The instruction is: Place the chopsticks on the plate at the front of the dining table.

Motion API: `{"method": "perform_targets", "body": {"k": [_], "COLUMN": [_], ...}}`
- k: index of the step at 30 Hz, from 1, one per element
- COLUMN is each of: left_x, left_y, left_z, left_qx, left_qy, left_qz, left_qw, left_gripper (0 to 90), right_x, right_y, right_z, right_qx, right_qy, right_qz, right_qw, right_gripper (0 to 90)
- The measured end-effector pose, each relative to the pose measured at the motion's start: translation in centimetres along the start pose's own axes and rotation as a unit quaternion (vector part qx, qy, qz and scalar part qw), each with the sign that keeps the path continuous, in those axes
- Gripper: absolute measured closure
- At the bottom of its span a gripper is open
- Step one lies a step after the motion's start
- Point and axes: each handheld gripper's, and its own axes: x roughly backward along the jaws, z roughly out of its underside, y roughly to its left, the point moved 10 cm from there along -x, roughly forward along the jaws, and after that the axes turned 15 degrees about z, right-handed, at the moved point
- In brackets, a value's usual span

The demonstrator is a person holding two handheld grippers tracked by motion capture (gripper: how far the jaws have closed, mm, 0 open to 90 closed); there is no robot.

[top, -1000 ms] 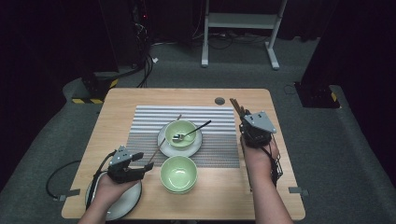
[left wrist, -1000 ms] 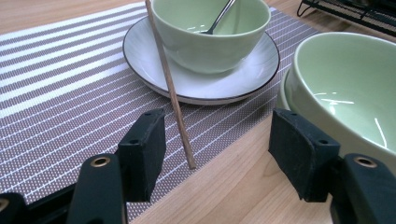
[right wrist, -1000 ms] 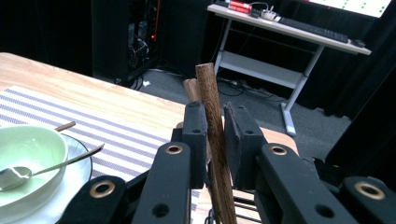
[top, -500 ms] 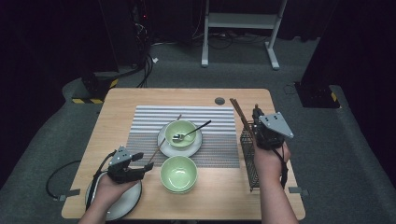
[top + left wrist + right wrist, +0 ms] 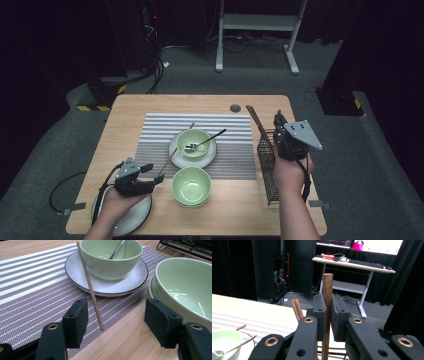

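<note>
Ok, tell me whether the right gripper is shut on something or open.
Shut on a chopstick: the right gripper pads clamp the brown stick, which stands upright between them.

Black jaws (image 5: 328,315), brass rivets, seemingly bare forearms.

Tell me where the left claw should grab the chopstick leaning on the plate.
Grip the chopstick near its lower end on the striped placemat, coming from above with the jaws straddling it. That end lies free, while the upper part rests against the plate rim.
</note>
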Motion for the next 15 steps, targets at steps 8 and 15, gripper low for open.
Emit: {"method": "perform_targets", "body": {"k": [8, 15], "left_x": [0.1, 0.2], "left_y": [0.1, 0.1], "left_z": [0.2, 0.1], "left_qx": [0.002, 0.001], "left_qy": [0.002, -0.001], "left_qz": [-0.001, -0.001], "left_qw": [1.0000, 1.0000], "left_gripper": [34.3, 34.3], "right_x": [0.5, 1.1], "right_y": [-0.1, 0.0], "right_z": [-0.9, -1.8], "right_qx": [-0.007, -0.013], "right_qy": [-0.013, -0.025], "right_qz": [-0.001, -0.003], "right_qw": [0.9999, 0.9996], "right_gripper": [83.0, 83.0]}}
